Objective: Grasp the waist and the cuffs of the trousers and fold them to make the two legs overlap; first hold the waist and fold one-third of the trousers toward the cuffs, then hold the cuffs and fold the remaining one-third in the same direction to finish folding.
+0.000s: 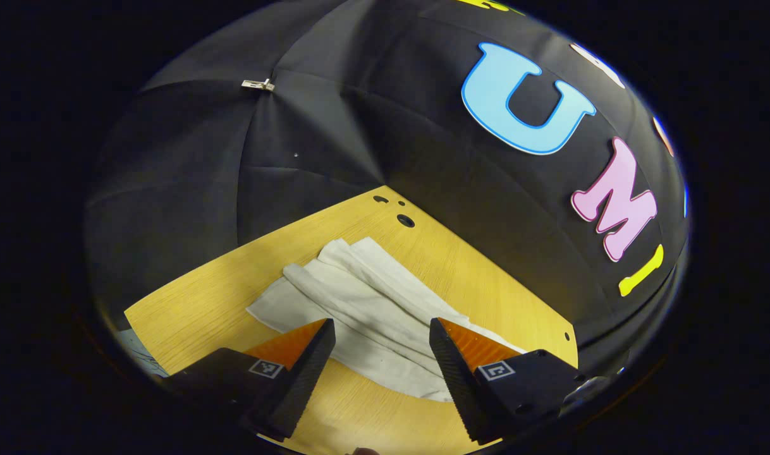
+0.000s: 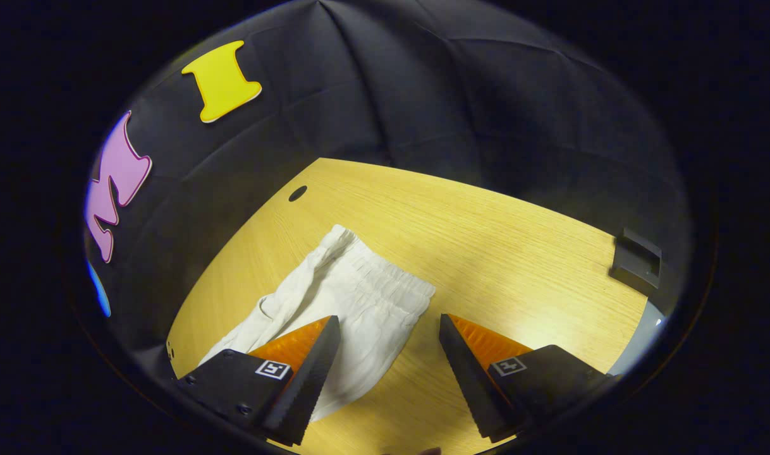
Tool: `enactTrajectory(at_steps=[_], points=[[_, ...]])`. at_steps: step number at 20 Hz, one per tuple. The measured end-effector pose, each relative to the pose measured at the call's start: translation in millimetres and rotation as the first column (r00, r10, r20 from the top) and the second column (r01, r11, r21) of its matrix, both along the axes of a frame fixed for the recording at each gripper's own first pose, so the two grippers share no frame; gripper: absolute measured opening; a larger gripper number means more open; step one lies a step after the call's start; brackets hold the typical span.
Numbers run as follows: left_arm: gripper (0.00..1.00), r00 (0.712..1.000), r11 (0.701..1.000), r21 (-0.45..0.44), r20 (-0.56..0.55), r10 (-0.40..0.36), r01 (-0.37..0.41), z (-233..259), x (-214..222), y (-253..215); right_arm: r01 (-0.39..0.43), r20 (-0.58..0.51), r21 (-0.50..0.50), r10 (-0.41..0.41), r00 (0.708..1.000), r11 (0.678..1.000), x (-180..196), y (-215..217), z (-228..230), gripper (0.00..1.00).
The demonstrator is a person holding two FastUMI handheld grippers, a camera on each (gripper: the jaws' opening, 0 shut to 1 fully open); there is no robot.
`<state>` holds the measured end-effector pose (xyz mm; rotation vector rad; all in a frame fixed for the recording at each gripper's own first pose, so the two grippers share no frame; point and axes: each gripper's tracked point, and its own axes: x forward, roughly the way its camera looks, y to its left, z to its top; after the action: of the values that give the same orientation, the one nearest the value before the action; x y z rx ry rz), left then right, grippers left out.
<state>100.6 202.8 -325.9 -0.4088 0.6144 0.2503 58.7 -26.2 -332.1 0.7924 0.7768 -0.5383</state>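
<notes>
Trousers [image 1: 366, 303], white, lie bunched on the wooden table [image 1: 486, 272]; in the left gripper view the near edge of the cloth is hidden behind both fingers, so where the fabric ends there can't be made out. Which end is cuffs in that view: can't tell, just long folds running toward the far table corner. In the right gripper view the gathered elastic waist [image 2: 385, 278] is readable, pointing away from the camera; the rest of the garment runs down-left behind the left-hand finger and is cut off at the picture edge. Writing: each finger block carries a small square black-and-white marker tag, no legible text. Dark box-like fitting [image 2: 638, 260] at the table's far right edge, too small to identify. Small metal clip [image 1: 258, 84] on the wall cloth. Left gripper [image 1: 382, 328]: fingers wide apart, holding nothing, above the trousers with cloth showing in the gap; contact can't be confirmed. Right gripper [image 2: 390, 325]: also wide apart, holding nothing, positioned over the waist end, one finger overlapping the fabric in view, the other over bare table; touching or not, can't tell.
</notes>
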Motion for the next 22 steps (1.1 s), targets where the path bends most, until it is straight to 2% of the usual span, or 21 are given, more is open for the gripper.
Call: enactTrajectory(at_steps=[2,3,5,7,11,15,22], points=[[0.96,1.000,1.000,-0.005,-0.030,0.006,-0.006,-8,-5,-1,0.008,-0.008,0.005,-0.008,1.000,1.000,-2,-2,-4,0.98],[0.96,0.999,1.000,-0.014,-0.053,0.011,-0.012,-15,-9,-2,-0.011,-0.035,0.008,0.011,0.999,1.000,-8,4,-11,0.87],[0.96,0.995,0.999,-0.033,-0.093,0.030,-0.033,-31,-17,-3,-0.030,-0.001,0.069,0.030,1.000,0.997,-5,10,-13,0.34],[0.96,0.989,0.997,-0.041,-0.135,0.057,-0.063,-47,-25,-1,-0.012,0.074,0.073,0.007,0.997,0.997,4,4,3,0.19],[0.95,0.980,0.984,-0.123,-0.172,0.103,-0.125,-65,-37,-2,-0.099,0.093,0.000,0.099,0.991,0.995,7,2,21,0.19],[0.95,0.971,0.970,-0.158,-0.183,0.155,-0.185,-77,-30,12,-0.090,0.118,0.009,0.088,0.989,0.996,3,0,29,0.19],[0.96,0.979,0.969,-0.176,-0.134,0.153,-0.176,-82,19,20,-0.099,0.122,-0.004,0.099,0.988,0.995,3,2,35,0.19]])
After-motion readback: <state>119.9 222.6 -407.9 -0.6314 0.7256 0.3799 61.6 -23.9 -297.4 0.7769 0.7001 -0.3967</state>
